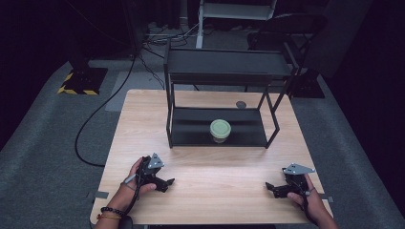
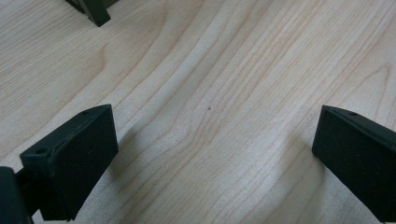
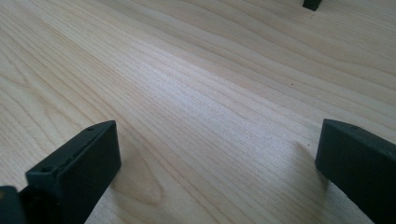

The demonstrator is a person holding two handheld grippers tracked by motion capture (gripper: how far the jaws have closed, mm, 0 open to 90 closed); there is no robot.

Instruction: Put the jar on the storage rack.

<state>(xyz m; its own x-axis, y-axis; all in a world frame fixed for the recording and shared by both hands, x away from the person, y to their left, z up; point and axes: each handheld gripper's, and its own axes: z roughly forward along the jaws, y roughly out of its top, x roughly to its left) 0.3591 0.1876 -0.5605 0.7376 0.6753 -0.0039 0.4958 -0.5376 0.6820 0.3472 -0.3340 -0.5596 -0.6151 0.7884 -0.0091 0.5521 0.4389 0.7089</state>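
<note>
A jar with a pale green lid point(image 1: 220, 130) stands on the lower shelf of a black two-tier metal rack point(image 1: 224, 64) at the back of the wooden table point(image 1: 210, 191). My left gripper point(image 1: 168, 183) rests low over the table's front left, held in a hand, its jaws wide apart with bare wood between them point(image 2: 215, 149). At the front right my right gripper point(image 1: 270, 188) sits the same way, open over bare wood point(image 3: 219, 158). Both point inward toward the table's middle, well in front of the rack.
A rack foot point(image 2: 95, 11) shows at the top of the left gripper view, another foot point(image 3: 311, 4) at the top of the right gripper view. A small round grey mark point(image 1: 241, 104) lies behind the rack. A black cable point(image 1: 90, 119) runs over the grey floor at left.
</note>
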